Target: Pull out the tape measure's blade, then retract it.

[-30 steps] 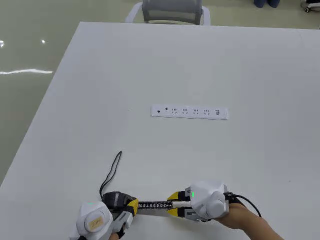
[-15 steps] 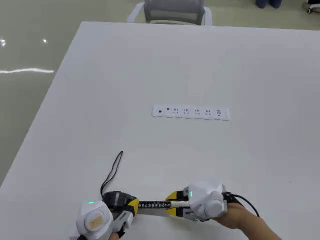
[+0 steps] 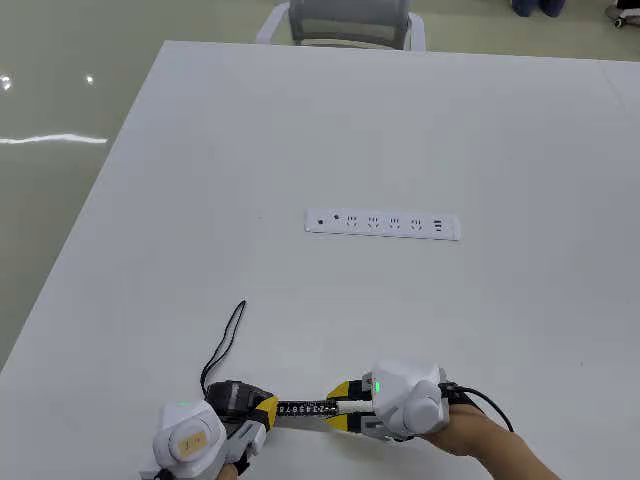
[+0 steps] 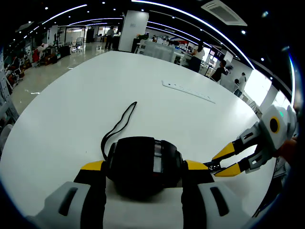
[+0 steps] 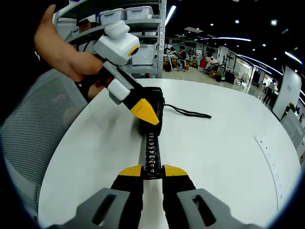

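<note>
My left gripper [image 4: 143,166] clamped the tape measure [image 4: 143,155]; the right gripper [image 5: 152,171] pinched the blade [image 5: 151,145], which seemingly ran slightly shorter than before, so I judged it retracting.

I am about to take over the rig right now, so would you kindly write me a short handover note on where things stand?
Left gripper: shut on the tape measure case, at the near edge of the white table.
Right gripper: shut on the blade near its tip.
Done: a short length of blade is out, stretched straight between the two grippers. The black strap trails from the case across the table.
Left: these pictures cannot tell mid-pull from mid-return. Finish the pull if needed, then ease the blade back into the case.
</note>
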`<state>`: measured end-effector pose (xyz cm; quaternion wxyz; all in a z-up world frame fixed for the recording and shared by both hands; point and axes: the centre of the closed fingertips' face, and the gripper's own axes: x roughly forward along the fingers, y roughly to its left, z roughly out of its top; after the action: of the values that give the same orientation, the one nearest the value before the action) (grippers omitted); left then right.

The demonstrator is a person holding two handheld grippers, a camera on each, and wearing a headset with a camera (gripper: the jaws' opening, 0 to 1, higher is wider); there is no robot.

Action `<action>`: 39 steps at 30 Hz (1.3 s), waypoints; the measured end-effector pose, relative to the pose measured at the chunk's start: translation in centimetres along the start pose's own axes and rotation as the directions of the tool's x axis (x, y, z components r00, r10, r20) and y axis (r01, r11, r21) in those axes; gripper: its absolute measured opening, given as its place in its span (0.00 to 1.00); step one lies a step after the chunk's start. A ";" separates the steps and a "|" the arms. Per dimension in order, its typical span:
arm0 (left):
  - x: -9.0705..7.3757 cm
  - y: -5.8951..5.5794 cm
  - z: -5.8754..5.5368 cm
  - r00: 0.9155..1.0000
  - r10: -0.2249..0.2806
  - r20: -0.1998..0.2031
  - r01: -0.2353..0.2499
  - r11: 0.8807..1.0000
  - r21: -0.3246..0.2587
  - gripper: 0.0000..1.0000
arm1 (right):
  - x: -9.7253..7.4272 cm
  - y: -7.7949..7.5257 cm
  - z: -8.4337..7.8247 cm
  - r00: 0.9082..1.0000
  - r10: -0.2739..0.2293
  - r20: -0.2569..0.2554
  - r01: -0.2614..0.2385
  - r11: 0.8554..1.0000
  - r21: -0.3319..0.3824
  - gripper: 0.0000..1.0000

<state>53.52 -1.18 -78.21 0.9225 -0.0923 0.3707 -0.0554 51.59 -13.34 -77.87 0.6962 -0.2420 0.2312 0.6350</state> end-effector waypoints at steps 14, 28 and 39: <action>0.0 0.0 -0.1 1.000 -0.007 -0.001 0.007 1.000 0.007 0.61 | 0.6 0.2 0.3 1.000 0.006 0.001 -0.006 1.000 0.007 0.14; -0.1 0.0 -0.1 1.000 -0.015 -0.004 0.015 1.000 0.012 0.61 | 1.6 0.3 0.7 1.000 0.011 0.008 -0.011 1.000 0.014 0.14; 0.0 0.1 -0.1 1.000 -0.020 -0.005 0.020 1.000 0.003 0.61 | 2.1 0.3 1.0 1.000 0.008 0.008 -0.009 1.000 0.015 0.13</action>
<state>53.43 -1.12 -78.29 0.9211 -0.0943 0.3722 -0.0653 51.49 -11.01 -78.44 0.6962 -0.2332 0.2342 0.6372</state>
